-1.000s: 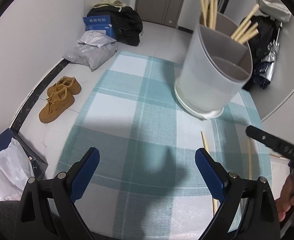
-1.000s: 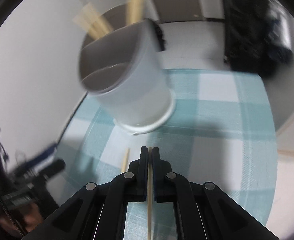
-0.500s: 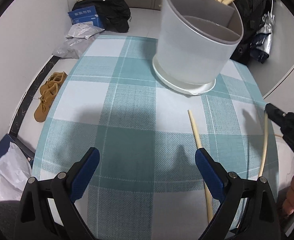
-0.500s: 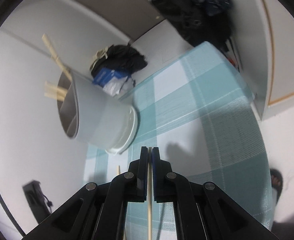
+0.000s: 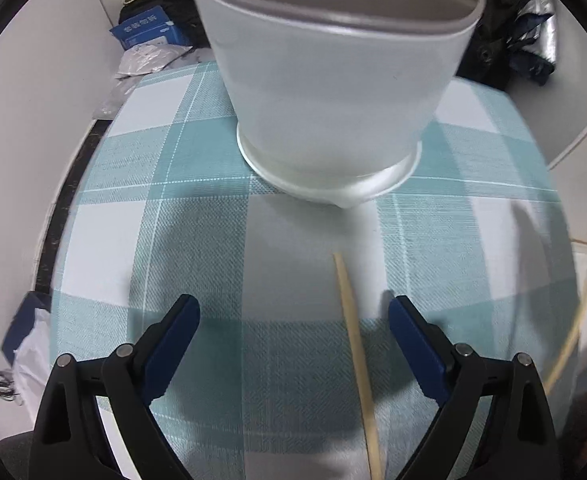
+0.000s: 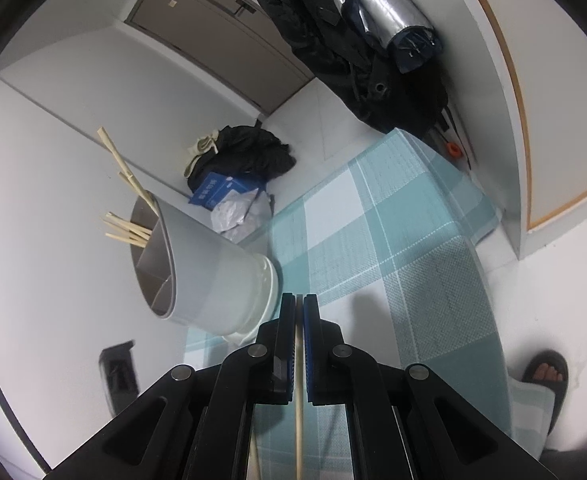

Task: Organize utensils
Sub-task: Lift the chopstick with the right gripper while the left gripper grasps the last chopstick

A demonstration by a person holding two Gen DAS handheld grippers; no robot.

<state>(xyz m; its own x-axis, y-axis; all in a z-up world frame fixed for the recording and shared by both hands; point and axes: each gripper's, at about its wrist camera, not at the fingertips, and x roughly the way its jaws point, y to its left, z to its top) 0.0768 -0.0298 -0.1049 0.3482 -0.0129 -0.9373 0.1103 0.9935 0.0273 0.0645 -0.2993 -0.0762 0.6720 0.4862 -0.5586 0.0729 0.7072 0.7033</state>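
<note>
A white divided utensil holder (image 5: 333, 80) stands on the teal checked tablecloth (image 5: 197, 240), just ahead of my left gripper (image 5: 293, 320), which is open and empty. One wooden chopstick (image 5: 355, 344) lies on the cloth between its fingers, nearer the right one. My right gripper (image 6: 299, 308) is shut on a second chopstick (image 6: 299, 400), held above the table and rolled sideways. That chopstick shows blurred at the right edge of the left wrist view (image 5: 573, 328). The holder (image 6: 209, 272) has several chopsticks (image 6: 127, 232) in its far compartments.
The table edge runs close on the right (image 6: 489, 320), with a sandalled foot (image 6: 545, 372) below it. On the floor lie black clothes (image 6: 245, 152), a blue box (image 5: 145, 28) and plastic bags (image 5: 149, 56). Jackets (image 6: 353, 48) hang at the back right.
My left gripper has moved forward and down towards the holder and the lying chopstick. My right gripper has rolled over and lifted with its chopstick still clamped.
</note>
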